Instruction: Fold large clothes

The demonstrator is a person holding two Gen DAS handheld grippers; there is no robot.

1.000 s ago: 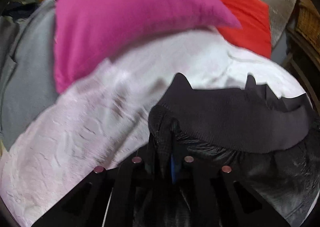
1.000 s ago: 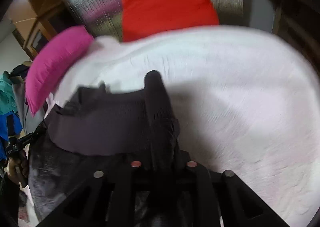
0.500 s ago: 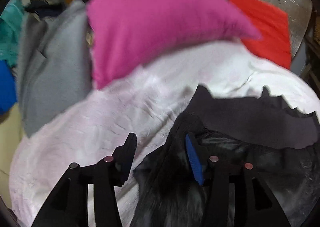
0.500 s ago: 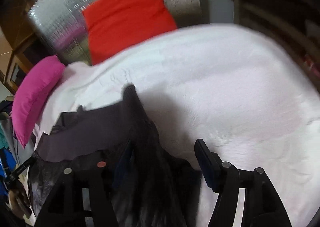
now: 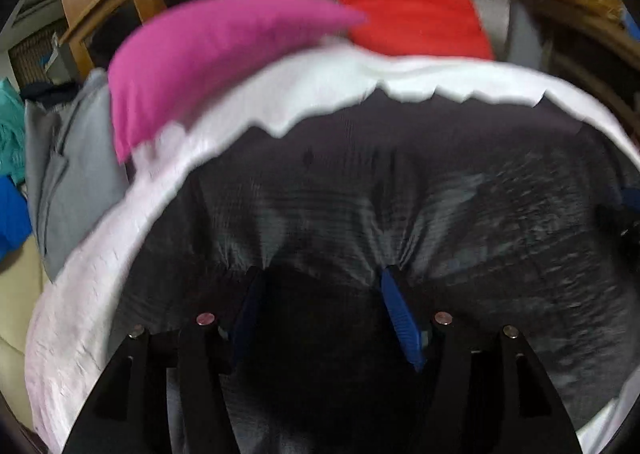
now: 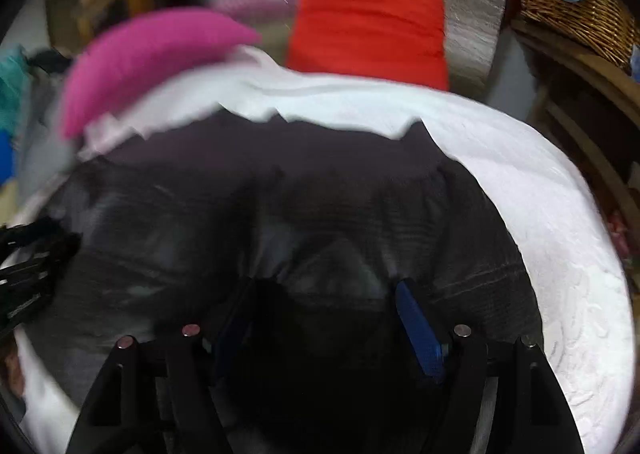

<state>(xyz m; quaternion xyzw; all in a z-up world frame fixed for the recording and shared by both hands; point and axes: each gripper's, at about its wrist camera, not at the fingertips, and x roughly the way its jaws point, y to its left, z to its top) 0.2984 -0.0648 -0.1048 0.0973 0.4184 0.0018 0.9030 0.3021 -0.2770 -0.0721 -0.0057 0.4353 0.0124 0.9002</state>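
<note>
A dark jacket [image 5: 400, 182] lies spread on the bed [image 5: 80, 294], its ribbed hem toward the pillows at the head edge and running across the bed. Both grippers, left [image 5: 320, 294] and right [image 6: 324, 306], hover over its near half, jaws just opened and gripping nothing, each equally near the cloth.

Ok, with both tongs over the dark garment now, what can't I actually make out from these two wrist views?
- Black shiny garment: its near edge is hidden behind the left tongs in the left view and behind the right tongs in the right view.
- Garment type: motion blur, both views.
- White bedspread: its near part is cut off by the frame.
</note>
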